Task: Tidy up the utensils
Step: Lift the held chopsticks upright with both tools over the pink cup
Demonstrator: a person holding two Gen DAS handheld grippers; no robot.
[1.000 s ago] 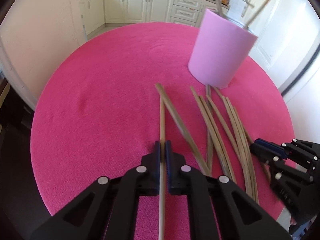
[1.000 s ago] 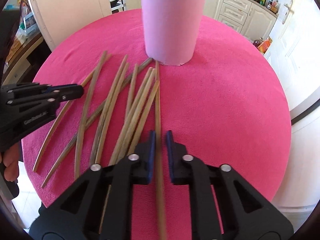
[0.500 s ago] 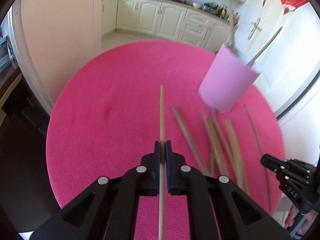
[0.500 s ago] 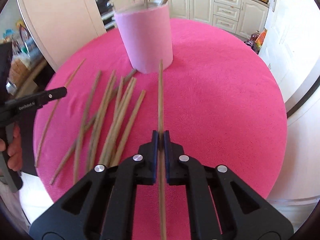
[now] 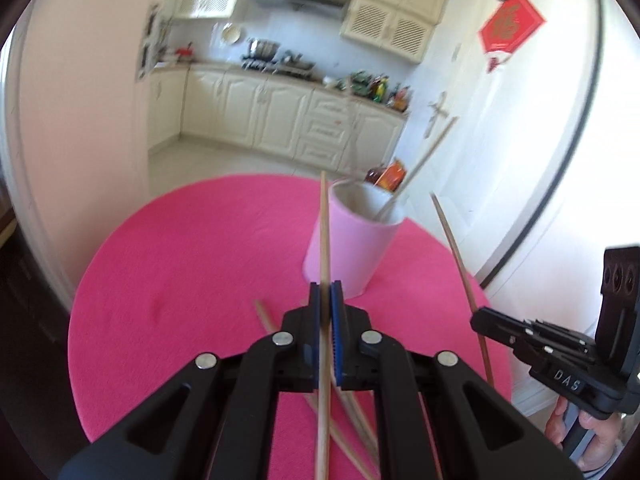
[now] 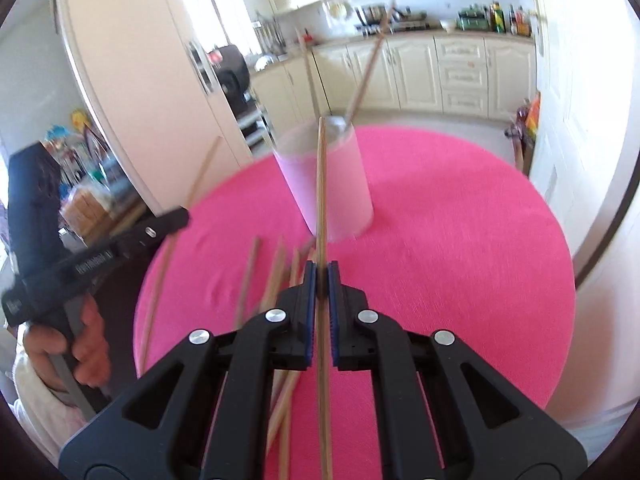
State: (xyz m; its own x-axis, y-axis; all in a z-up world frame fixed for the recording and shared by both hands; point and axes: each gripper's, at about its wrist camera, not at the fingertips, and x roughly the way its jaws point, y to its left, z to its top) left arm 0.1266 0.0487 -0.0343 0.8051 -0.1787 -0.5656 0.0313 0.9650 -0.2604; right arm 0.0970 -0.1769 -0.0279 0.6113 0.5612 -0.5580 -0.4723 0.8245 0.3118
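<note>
My left gripper is shut on a wooden chopstick, raised above the table, its tip near the rim of the pink cup. My right gripper is shut on another chopstick, also raised and pointing at the pink cup. The cup stands upright and holds chopsticks. Several loose chopsticks lie on the pink round table below the grippers. The right gripper also shows at the right of the left wrist view, the left gripper at the left of the right wrist view.
Kitchen cabinets and a cluttered counter stand behind the table. A white door is at the right, a tall cream fridge at the left. The table edge drops off close on all sides.
Both grippers have lifted their chopsticks off the table and tilted upward toward the cup. The right gripper closed on its chopstick about a second ago.
</note>
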